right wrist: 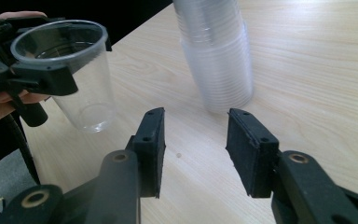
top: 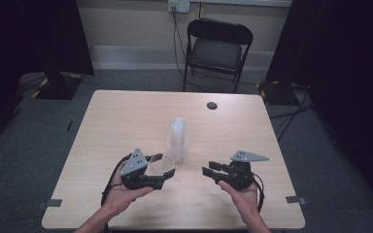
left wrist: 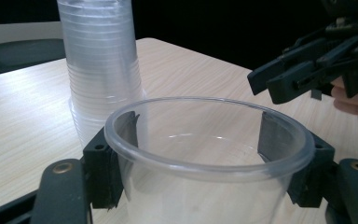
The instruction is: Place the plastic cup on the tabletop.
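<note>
A single clear plastic cup point(top: 161, 163) point(left wrist: 205, 154) point(right wrist: 77, 74) is held upright just above the table, with my left gripper point(top: 161, 170) point(left wrist: 200, 133) shut on it, one pad on each side just under the rim. Behind it, near the table's middle, stands a tall stack of clear cups point(top: 178, 138) point(left wrist: 100, 60) point(right wrist: 216, 51), mouth down. My right gripper point(top: 209, 169) point(right wrist: 196, 140) hovers to the right of the stack, pointing left toward the held cup, jaws open with nothing between them. It also appears in the left gripper view point(left wrist: 265, 79).
The light wood table point(top: 126, 121) has a black round cap point(top: 212, 105) near its far edge. A black folding chair point(top: 217, 48) stands beyond the table. Dark curtains hang at both sides, and cables run along the floor.
</note>
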{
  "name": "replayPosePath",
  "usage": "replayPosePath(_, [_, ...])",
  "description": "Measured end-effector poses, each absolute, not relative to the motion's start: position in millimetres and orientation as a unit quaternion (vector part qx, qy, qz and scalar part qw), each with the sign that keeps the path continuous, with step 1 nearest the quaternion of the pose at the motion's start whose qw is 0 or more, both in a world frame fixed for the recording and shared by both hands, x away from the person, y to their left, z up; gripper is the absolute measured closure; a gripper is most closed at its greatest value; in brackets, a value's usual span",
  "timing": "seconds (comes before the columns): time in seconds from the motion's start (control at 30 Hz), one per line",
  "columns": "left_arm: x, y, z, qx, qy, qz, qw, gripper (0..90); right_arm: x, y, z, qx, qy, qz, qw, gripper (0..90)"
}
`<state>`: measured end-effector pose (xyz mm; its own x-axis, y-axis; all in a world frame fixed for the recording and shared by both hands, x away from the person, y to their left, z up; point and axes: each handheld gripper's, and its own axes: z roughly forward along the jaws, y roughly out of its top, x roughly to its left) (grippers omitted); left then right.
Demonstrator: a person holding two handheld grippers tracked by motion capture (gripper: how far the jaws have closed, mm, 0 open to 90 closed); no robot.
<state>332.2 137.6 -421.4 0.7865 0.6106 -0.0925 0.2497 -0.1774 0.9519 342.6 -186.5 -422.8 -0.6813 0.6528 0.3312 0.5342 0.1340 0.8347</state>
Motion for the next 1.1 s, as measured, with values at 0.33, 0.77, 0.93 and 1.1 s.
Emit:
replayPosePath(0.33, [342,156,-414,0.727,0.334,0.167,0.576,28.8,344,-199,-421,0.411,0.741,0.525,0.078,54.8])
replayPosePath(0.77, [360,184,-402,0.693,0.381,0.189,0.582,28.9,345,-198,-424,0.415,0.742,0.52,0.08,54.0])
replayPosePath(0.93, [373,192,-399,0.683,0.398,0.206,0.576,28.9,345,-198,-425,0.416,0.742,0.52,0.078,53.8])
replayPosePath(1.1, [384,196,-398,0.673,0.416,0.209,0.575,28.9,346,-198,-426,0.417,0.741,0.52,0.08,53.4])
